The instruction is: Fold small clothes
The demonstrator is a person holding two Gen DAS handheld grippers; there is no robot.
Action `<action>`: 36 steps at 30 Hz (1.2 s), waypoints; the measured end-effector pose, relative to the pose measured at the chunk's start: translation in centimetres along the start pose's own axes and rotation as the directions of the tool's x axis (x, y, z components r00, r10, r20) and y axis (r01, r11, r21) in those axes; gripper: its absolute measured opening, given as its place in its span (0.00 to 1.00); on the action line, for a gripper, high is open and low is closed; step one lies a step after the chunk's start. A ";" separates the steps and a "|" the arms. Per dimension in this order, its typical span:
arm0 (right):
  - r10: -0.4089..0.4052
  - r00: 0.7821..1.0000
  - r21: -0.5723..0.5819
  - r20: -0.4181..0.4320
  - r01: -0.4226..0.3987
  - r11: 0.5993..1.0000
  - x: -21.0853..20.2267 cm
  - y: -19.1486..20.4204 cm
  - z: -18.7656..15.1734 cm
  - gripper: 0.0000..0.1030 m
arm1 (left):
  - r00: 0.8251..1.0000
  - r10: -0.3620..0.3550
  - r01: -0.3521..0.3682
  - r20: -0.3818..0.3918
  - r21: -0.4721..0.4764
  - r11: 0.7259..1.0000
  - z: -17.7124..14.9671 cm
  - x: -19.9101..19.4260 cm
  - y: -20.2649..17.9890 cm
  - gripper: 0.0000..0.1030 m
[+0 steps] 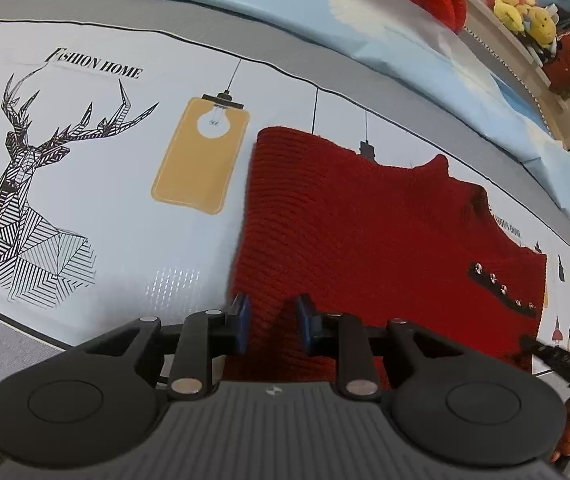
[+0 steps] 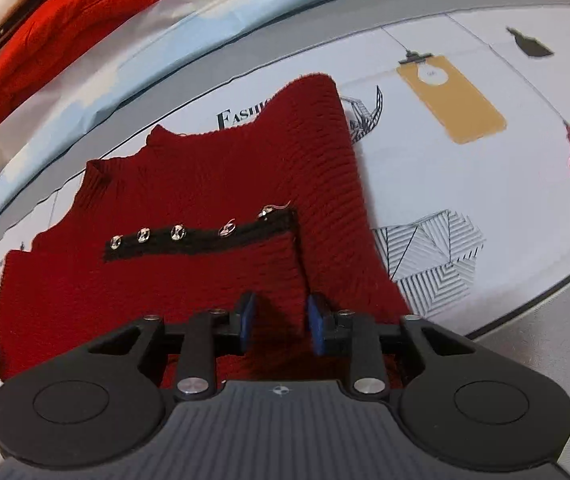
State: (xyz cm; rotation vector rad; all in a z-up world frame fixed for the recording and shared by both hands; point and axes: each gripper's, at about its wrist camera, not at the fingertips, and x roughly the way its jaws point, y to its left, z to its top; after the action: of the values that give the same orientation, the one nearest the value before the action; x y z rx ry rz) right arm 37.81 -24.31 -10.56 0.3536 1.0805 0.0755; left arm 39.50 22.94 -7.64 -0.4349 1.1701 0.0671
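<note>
A sweater is lying flat on a printed cloth that is covering the table. In the left wrist view, a deer print is sitting far to the left of the sweater, and a lamp print is sitting between the two, just beside the sweater's left edge. The left gripper is hanging over the sweater's near left edge, and the right gripper is hanging over its near edge further right, both with their jaws apart. A row of buttons is running across the sweater, ahead of the right gripper. Behind the cloth, a plastic sheet is lying along the table's far side, and on it a folded garment is resting. Soft toys are sitting on a shelf at the far right.
</note>
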 end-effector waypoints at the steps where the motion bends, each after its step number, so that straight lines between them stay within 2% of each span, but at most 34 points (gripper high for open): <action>1: -0.007 1.000 -0.011 0.025 0.008 1.000 -0.4 0.1 0.1 0.04 | 1.000 -0.002 0.002 0.002 0.003 1.000 0.0 0.0 -0.1 0.26; 3: 0.023 0.994 -0.019 0.108 -0.021 1.000 -2.2 0.4 0.8 0.01 | 1.000 -0.013 0.013 0.008 0.013 1.000 0.2 -0.1 -0.3 0.26; 5: 0.018 0.973 -0.051 0.229 -0.006 0.999 -4.5 1.3 1.4 0.01 | 1.000 -0.028 0.028 0.009 0.018 0.999 0.2 -0.2 -0.5 0.26; 8: -0.064 0.936 -0.109 0.347 0.108 0.988 -5.9 2.3 1.6 0.01 | 0.999 -0.043 0.043 0.000 0.037 0.998 0.0 0.2 -0.9 0.26; 9: -0.087 0.938 -0.106 0.337 0.130 0.986 -5.4 2.1 1.7 0.01 | 1.000 -0.022 0.022 -0.006 0.065 0.998 -0.2 0.7 -1.1 0.26; 10: -0.094 0.949 -0.100 0.300 0.130 0.987 -4.5 1.6 1.7 0.01 | 1.000 0.000 0.001 -0.012 0.090 0.996 -0.4 1.2 -1.3 0.27; 12: -0.108 0.981 -0.071 0.162 0.121 0.990 -1.5 0.3 1.4 0.03 | 0.999 0.032 -0.029 -0.027 0.117 0.993 -0.9 2.1 -1.1 0.35; 13: -0.120 0.985 -0.051 0.127 0.127 0.991 -0.5 -0.2 1.1 0.02 | 0.999 0.038 -0.034 -0.029 0.120 0.992 -1.0 2.3 -1.0 0.37; 16: -0.127 0.980 -0.051 0.150 0.136 0.989 -0.6 0.2 0.9 0.04 | 1.000 0.022 -0.020 -0.013 0.108 0.994 -0.6 1.4 -1.0 0.35; 17: -0.131 0.976 -0.053 0.176 0.142 0.988 -1.2 0.6 0.9 0.08 | 1.000 0.014 -0.014 0.004 0.119 0.993 -0.6 0.9 -1.3 0.35; 19: -0.109 0.963 -0.061 0.245 0.127 0.990 -2.5 1.2 0.8 0.09 | 1.000 0.001 -0.004 0.022 0.152 0.988 -0.7 0.6 -1.8 0.35; 21: -0.068 0.959 -0.078 0.275 0.092 0.993 -3.0 1.4 0.9 0.10 | 0.999 0.048 -0.046 -0.004 0.181 0.982 -1.3 1.7 -1.8 0.36; 23: -0.042 0.976 -0.071 0.213 0.058 0.996 -1.5 0.7 0.8 0.14 | 0.996 0.092 -0.088 -0.005 0.206 0.974 -2.2 2.7 -1.6 0.42; 25: -0.105 0.987 -0.027 0.122 0.109 0.994 0.1 -0.9 0.8 0.10 | 0.996 0.089 -0.090 0.016 0.195 0.977 -2.3 2.1 -1.7 0.42; 26: -0.079 0.989 0.020 0.126 0.077 0.997 -0.1 -1.5 0.8 0.10 | 0.996 0.087 -0.092 0.033 0.200 0.976 -2.4 1.5 -2.0 0.41; 27: -0.081 0.989 0.050 0.121 0.075 0.996 -0.7 -1.7 1.0 0.17 | 0.994 0.089 -0.101 0.064 0.210 0.973 -2.5 0.5 -2.5 0.41; 28: -0.106 0.986 0.055 0.130 0.100 0.994 -1.7 -1.3 1.4 0.18 | 0.991 0.093 -0.113 0.097 0.219 0.969 -2.7 -0.4 -2.9 0.41; 30: -0.107 0.973 0.029 0.204 0.103 0.994 -4.4 -0.4 1.7 0.22 | 0.982 0.096 -0.134 0.165 0.236 0.962 -3.4 -2.6 -3.9 0.41; 34: -0.043 0.948 0.023 0.315 0.037 0.999 -11.1 1.0 1.9 0.28 | 0.959 0.077 -0.156 0.273 0.279 0.948 -5.7 -7.8 -5.1 0.41; 36: -0.012 0.932 0.015 0.362 0.007 1.000 -15.0 1.1 1.3 0.34 | 0.945 0.083 -0.183 0.315 0.301 0.936 -7.3 -10.5 -5.5 0.41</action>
State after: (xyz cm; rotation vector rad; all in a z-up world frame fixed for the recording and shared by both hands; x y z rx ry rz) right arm 31.96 -27.09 3.10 0.3575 0.7167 -0.0065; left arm 30.48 17.07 1.14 -0.0452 0.8884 0.0541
